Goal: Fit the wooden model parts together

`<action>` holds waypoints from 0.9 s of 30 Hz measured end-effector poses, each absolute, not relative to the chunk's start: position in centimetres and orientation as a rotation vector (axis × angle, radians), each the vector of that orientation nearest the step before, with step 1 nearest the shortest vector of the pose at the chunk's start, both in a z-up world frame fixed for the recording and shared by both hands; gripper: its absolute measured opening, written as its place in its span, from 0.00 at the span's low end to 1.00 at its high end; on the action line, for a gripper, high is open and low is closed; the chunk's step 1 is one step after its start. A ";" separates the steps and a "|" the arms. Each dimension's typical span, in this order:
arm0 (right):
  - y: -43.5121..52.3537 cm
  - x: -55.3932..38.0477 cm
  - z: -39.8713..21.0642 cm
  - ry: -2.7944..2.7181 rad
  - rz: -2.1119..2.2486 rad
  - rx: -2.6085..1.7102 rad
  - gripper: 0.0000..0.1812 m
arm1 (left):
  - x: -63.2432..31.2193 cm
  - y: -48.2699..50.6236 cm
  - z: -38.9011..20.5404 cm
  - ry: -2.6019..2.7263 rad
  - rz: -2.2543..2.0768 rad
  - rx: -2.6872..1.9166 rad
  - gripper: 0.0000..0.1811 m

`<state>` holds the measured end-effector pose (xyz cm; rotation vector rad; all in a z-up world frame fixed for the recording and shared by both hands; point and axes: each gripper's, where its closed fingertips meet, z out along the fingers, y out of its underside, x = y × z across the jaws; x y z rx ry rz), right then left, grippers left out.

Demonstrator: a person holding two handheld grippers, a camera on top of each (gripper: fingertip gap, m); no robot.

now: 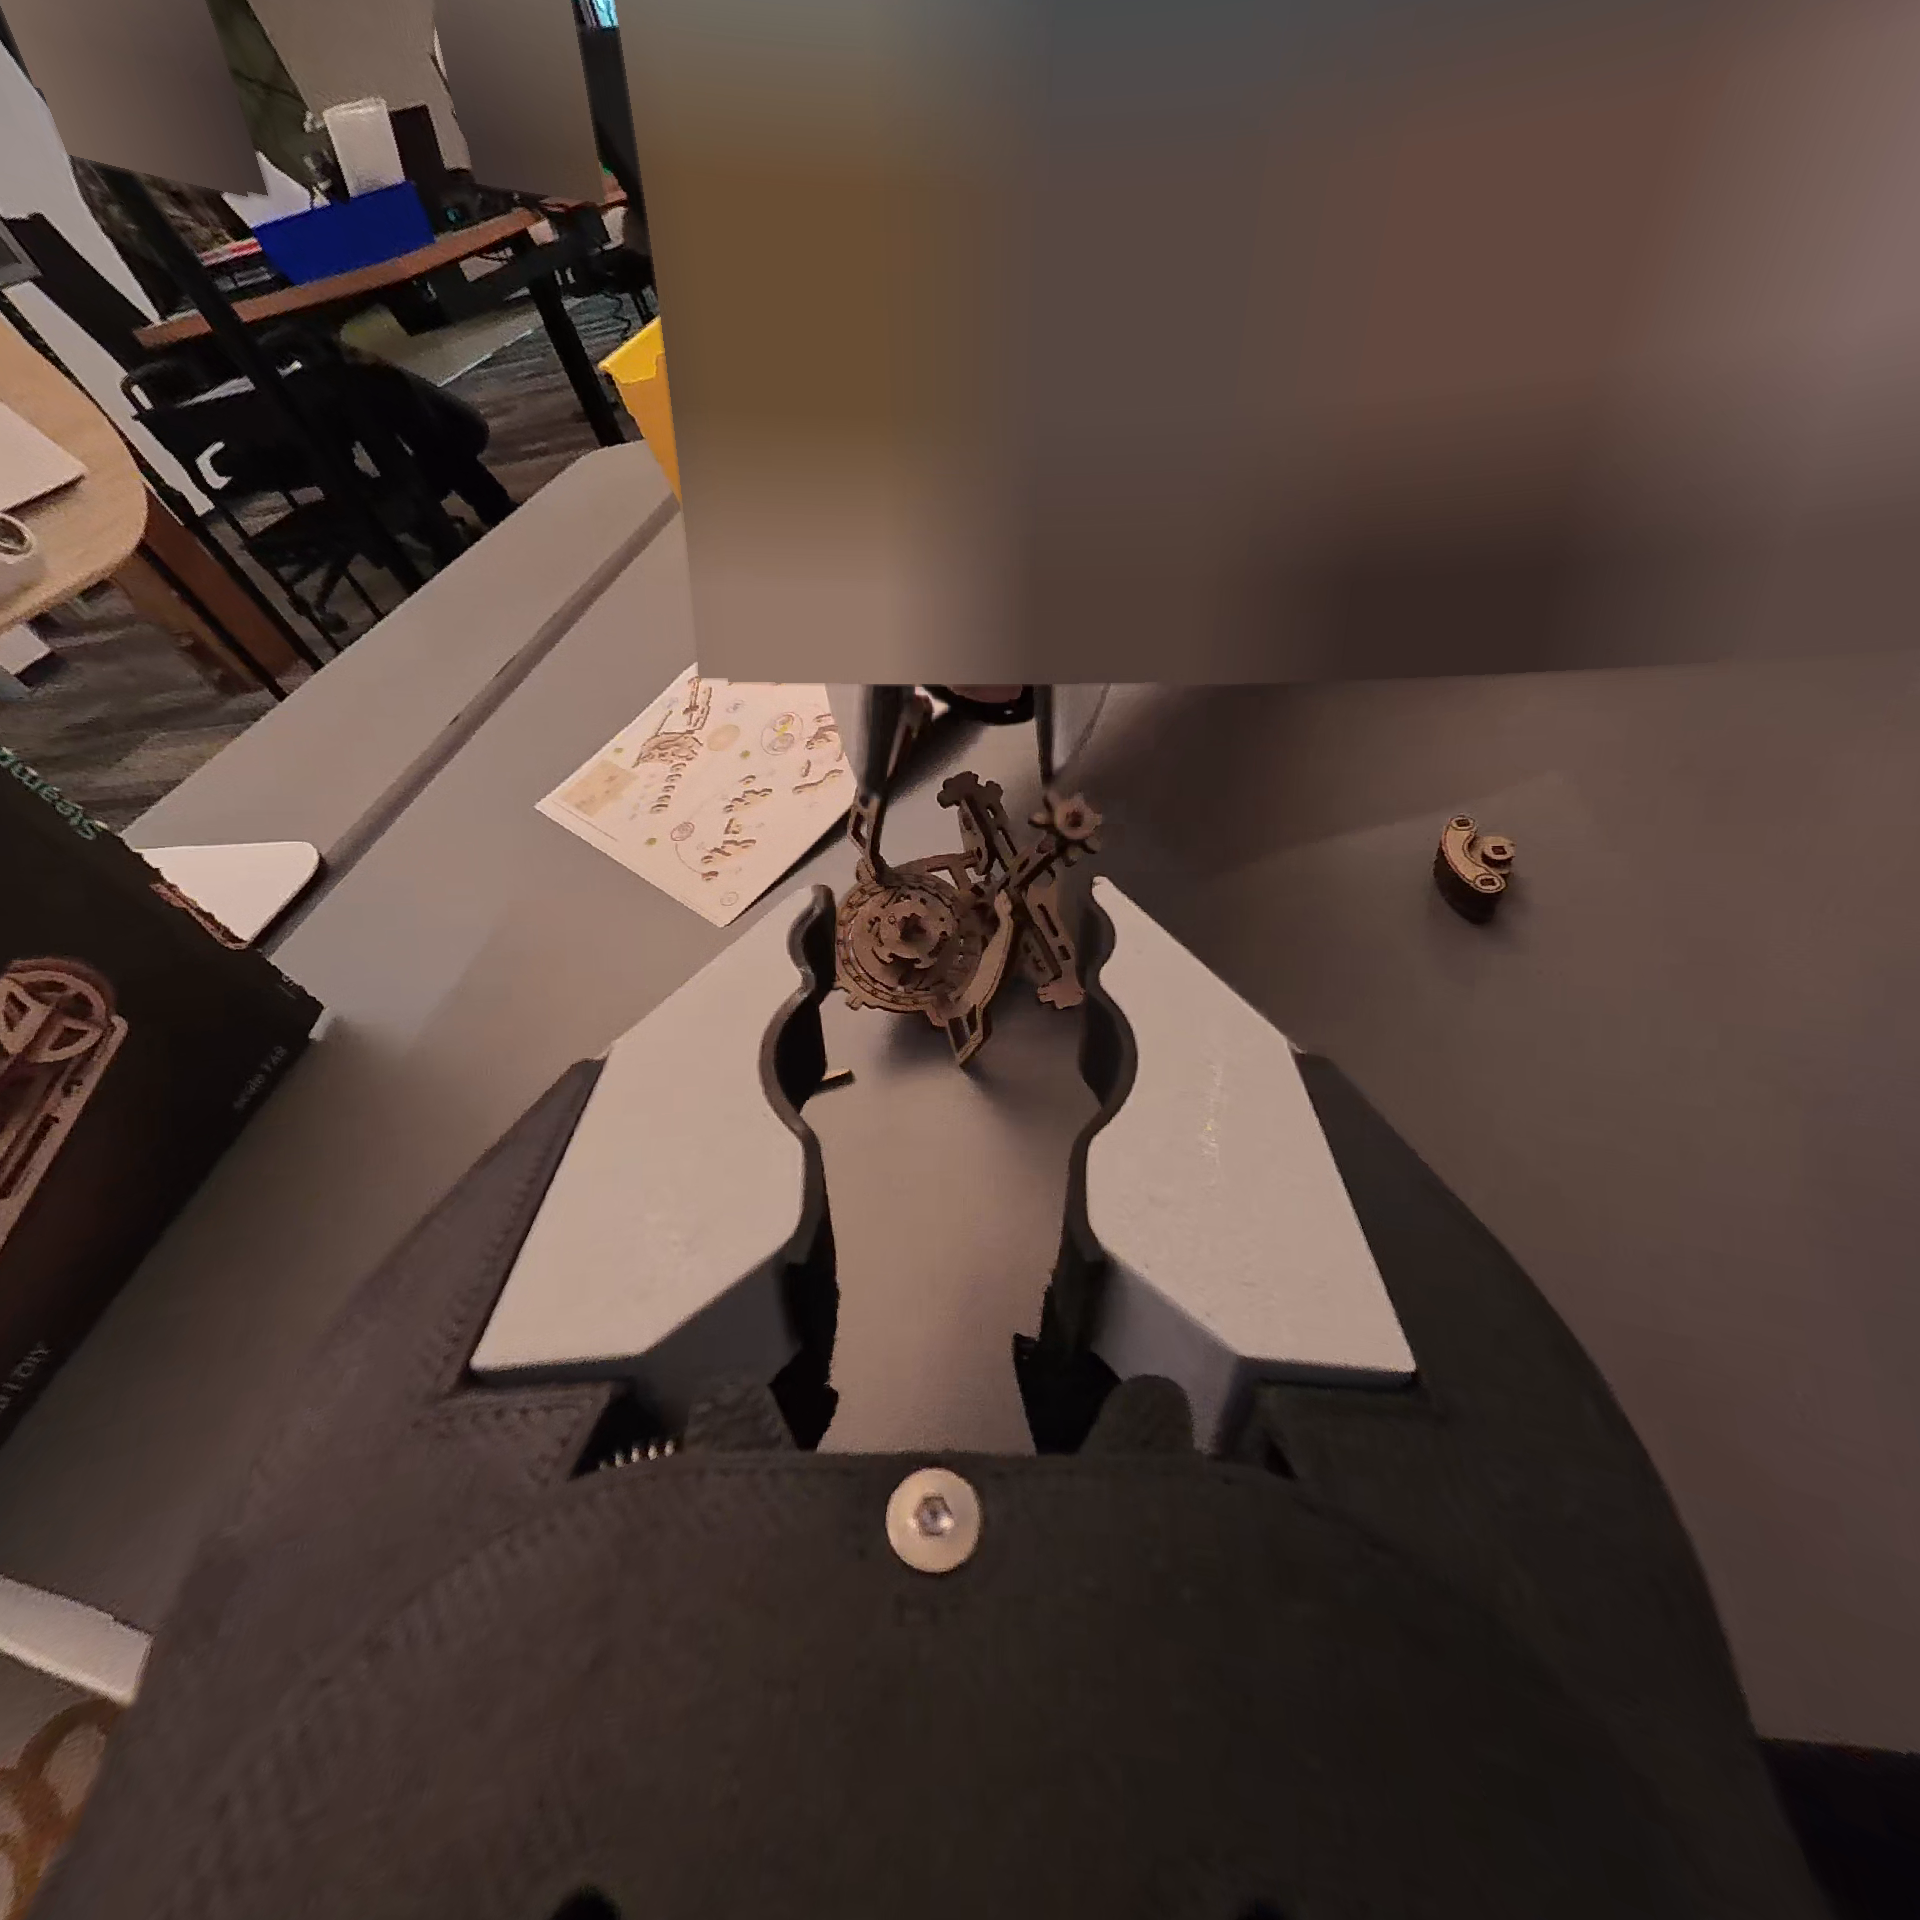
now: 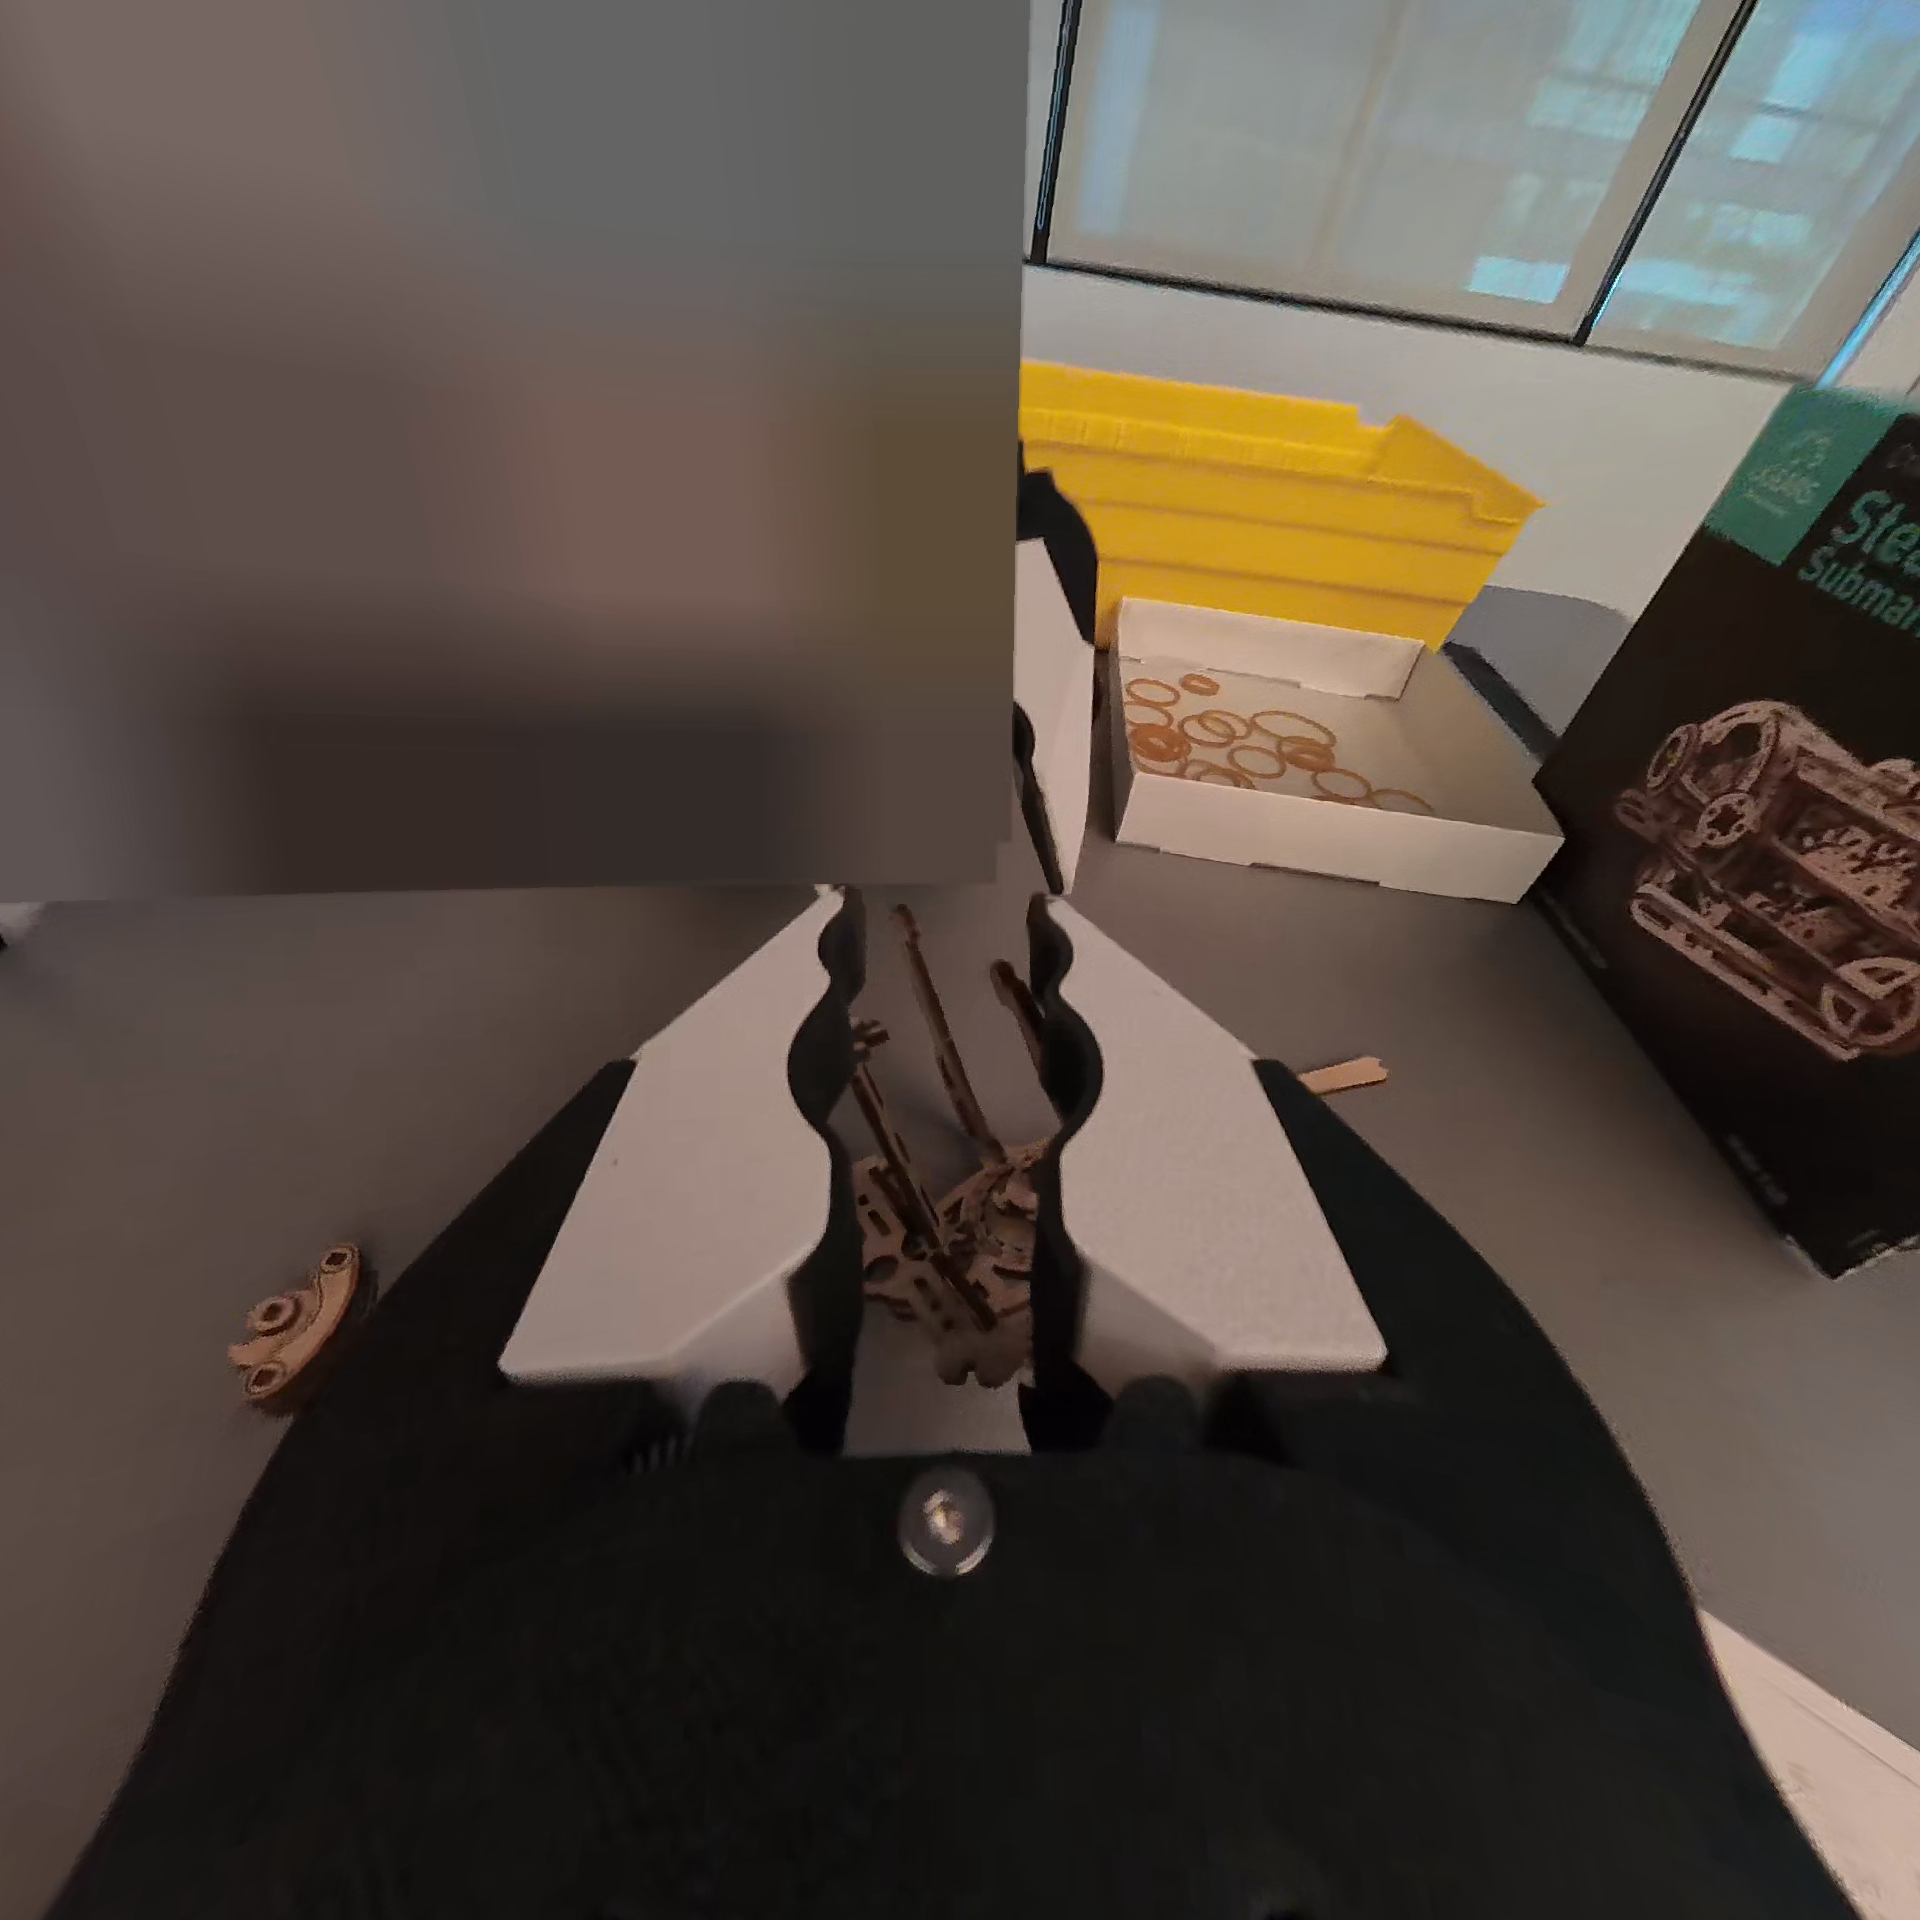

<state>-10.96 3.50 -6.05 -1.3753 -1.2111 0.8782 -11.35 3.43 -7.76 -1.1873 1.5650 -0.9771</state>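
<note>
Left gripper (image 1: 956,935) jaws apart, wooden assembly (image 1: 940,940) on grey table (image 1: 1455,1091) just ahead of tips. Right gripper (image 2: 945,935) clamped on same assembly. Curved loose part (image 2: 296,1325) left of right gripper. Risk: thin struts snapping under squeeze or twist.

Grey table (image 1: 1558,1091). On it: wooden model assembly (image 1: 935,935) at the fingertips, curved wooden part (image 1: 1473,868) right of them. Instruction sheet (image 1: 707,800) and black box (image 2: 1766,935) beyond
</note>
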 end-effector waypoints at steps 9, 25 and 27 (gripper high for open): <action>4.6 -5.1 -6.5 -1.323 0.798 -1.495 0.21 | -11.2 3.8 -7.3 1.548 -0.974 -1.238 0.27; 5.1 -3.8 -14.5 -1.546 0.627 -1.731 0.24 | -11.3 4.2 -7.8 1.565 -0.955 -1.264 0.28; 5.3 -3.9 -14.1 -1.533 0.616 -1.703 0.23 | -11.2 4.1 -7.9 1.571 -0.953 -1.265 0.28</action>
